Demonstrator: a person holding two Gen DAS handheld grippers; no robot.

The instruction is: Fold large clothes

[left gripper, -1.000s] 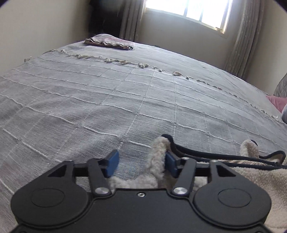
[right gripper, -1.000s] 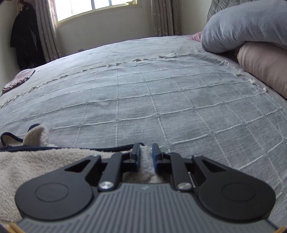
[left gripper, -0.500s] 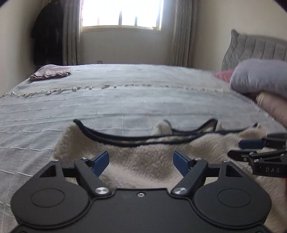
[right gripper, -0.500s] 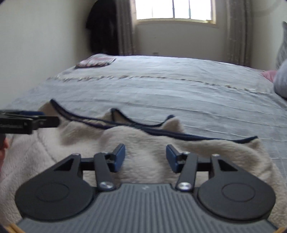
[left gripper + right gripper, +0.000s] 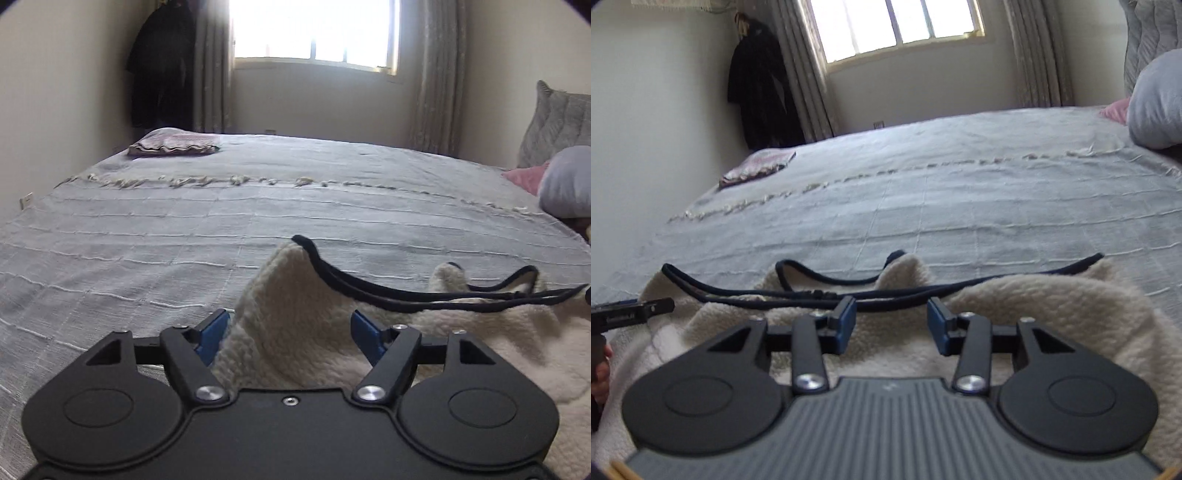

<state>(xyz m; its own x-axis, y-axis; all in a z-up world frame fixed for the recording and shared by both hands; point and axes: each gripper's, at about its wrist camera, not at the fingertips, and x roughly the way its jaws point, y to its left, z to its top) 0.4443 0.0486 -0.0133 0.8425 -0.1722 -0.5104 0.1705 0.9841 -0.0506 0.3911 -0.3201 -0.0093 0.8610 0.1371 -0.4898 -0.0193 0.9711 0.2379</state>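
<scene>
Both the left gripper [image 5: 290, 332] and right gripper [image 5: 891, 325] now gape open, having released the cream fleece garment [image 5: 1052, 306], so this fold looks laid down.

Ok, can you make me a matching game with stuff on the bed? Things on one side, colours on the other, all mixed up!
Things:
1. fluffy jacket
2. jacket trim
3. bedspread
4. pillow by the headboard

Colours:
A. pink
B. cream
C. grey
D. dark navy

Pairs: 1-B, 2-D, 3-C, 4-A
</scene>
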